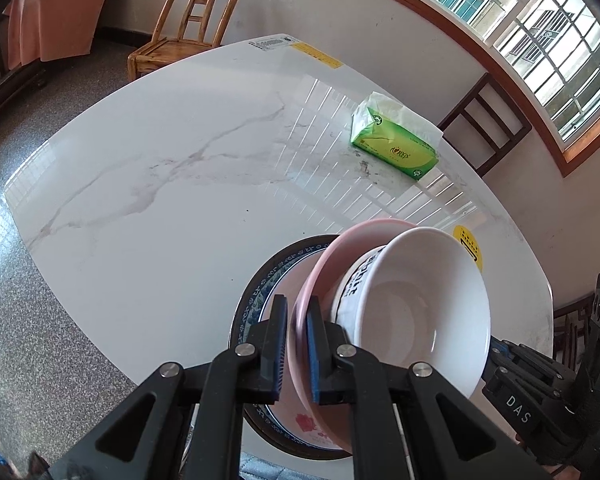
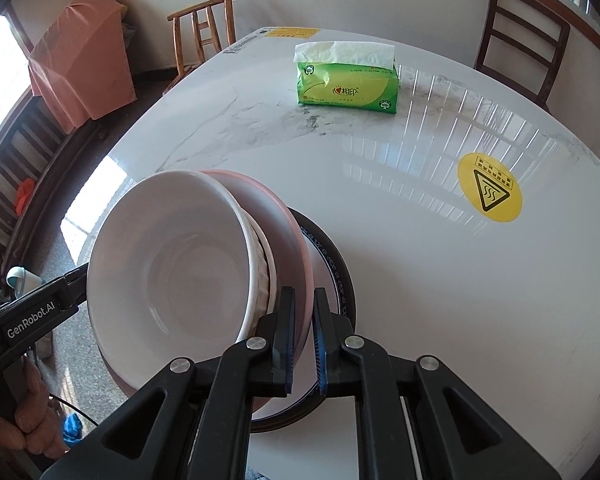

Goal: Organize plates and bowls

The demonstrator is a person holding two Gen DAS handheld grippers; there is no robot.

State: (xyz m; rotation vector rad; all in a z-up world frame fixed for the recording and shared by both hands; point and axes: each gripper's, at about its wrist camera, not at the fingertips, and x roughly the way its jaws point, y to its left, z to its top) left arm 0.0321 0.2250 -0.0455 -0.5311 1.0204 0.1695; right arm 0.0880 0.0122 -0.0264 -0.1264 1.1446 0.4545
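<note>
While both grippers pointed steeply down at the near table edge, each was clamped on the rim of the same pink plate: the left gripper on one side, the right gripper on the opposite side, blue pads pressed against thin ceramic. Two-sided grip seemed chosen because the plate carried a load, a white bowl with another bowl nested beneath it, lettering showing on the outer wall. Pinched at one edge only, the stack would likely tip. Plate sat directly between each pair of jaws, bowls just inboard of the pads. Below lay a blue-patterned plate flat on the marble table; pink plate looked tilted over it, contact uncertain. Farther off, a green tissue pack, well apart. Beyond, a wooden chair.
</note>
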